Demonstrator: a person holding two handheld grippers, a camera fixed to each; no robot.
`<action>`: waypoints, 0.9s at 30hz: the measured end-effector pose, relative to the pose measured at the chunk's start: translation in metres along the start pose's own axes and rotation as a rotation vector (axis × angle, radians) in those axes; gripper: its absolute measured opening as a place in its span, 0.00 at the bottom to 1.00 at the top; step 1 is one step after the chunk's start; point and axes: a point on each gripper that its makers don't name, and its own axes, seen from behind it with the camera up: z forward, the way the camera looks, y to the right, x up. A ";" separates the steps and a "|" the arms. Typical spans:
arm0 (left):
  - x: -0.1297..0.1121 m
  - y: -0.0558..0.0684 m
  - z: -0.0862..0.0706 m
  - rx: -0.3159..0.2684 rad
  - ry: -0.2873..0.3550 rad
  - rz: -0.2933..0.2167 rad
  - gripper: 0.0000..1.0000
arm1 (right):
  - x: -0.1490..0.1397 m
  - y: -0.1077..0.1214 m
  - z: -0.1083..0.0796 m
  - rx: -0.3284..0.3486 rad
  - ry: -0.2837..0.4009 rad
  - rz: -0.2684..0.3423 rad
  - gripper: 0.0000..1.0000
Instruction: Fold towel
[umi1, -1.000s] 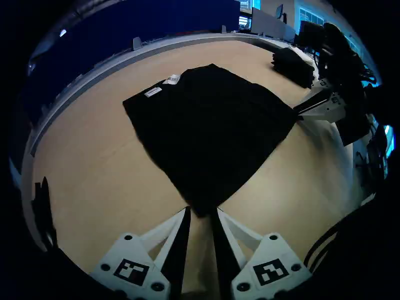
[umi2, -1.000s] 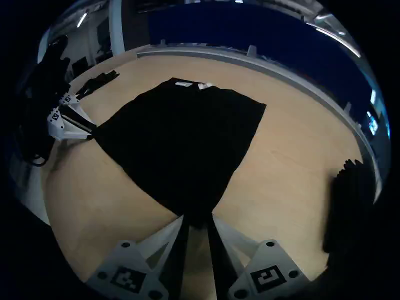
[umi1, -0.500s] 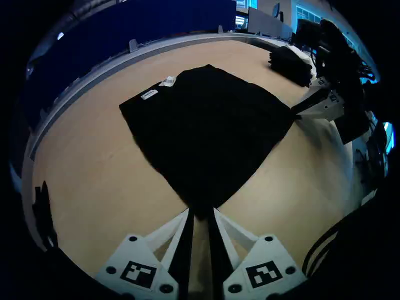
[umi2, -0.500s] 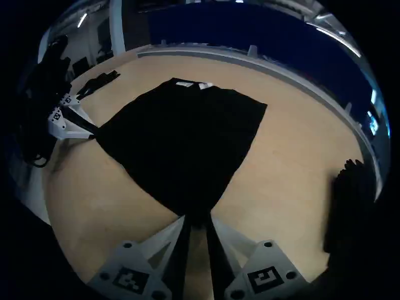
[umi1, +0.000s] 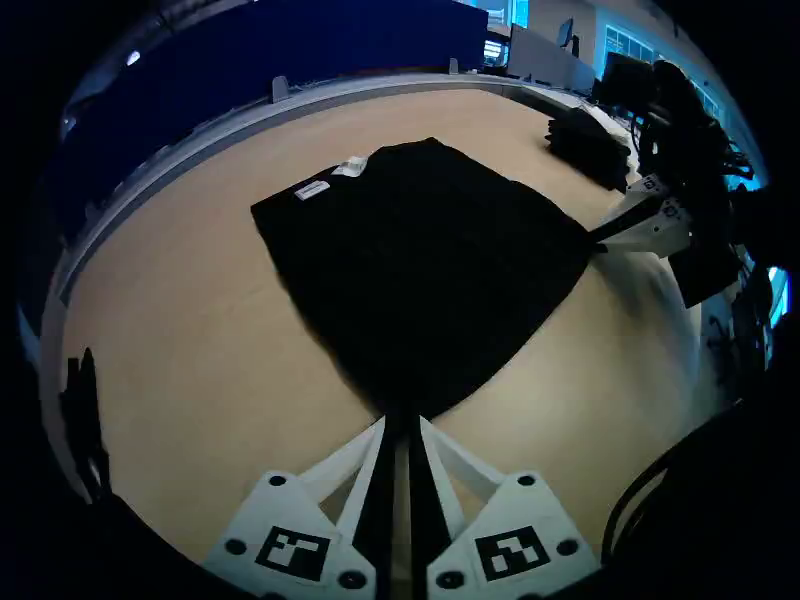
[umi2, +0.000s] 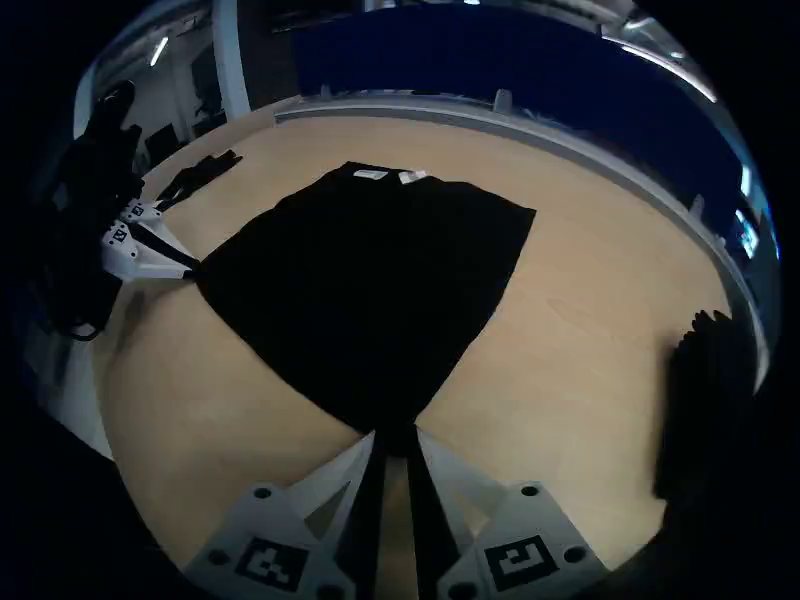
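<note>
The left gripper (umi1: 400, 430) is clamped narrow on one near corner of the black towel (umi1: 420, 260), which lies spread on the table (umi1: 190, 330). The right gripper (umi2: 397, 445) pinches the other near corner, fingers almost together. Risk: unequal lifting skews the fold, and a shallow pinch may release a corner.

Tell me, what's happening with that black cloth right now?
Left gripper shut on one corner. Right gripper shut on another. Towel spread on table. Dark pile sits apart.
</note>
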 end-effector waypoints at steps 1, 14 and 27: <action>0.001 0.000 -0.002 -0.002 0.002 -0.008 0.08 | 0.001 0.000 -0.001 0.001 0.002 0.000 0.14; 0.015 0.001 -0.030 0.003 0.023 -0.086 0.08 | 0.029 -0.003 -0.023 0.017 0.043 -0.019 0.14; 0.025 0.010 -0.076 0.000 0.034 -0.154 0.08 | 0.047 -0.022 -0.069 0.055 0.060 -0.041 0.14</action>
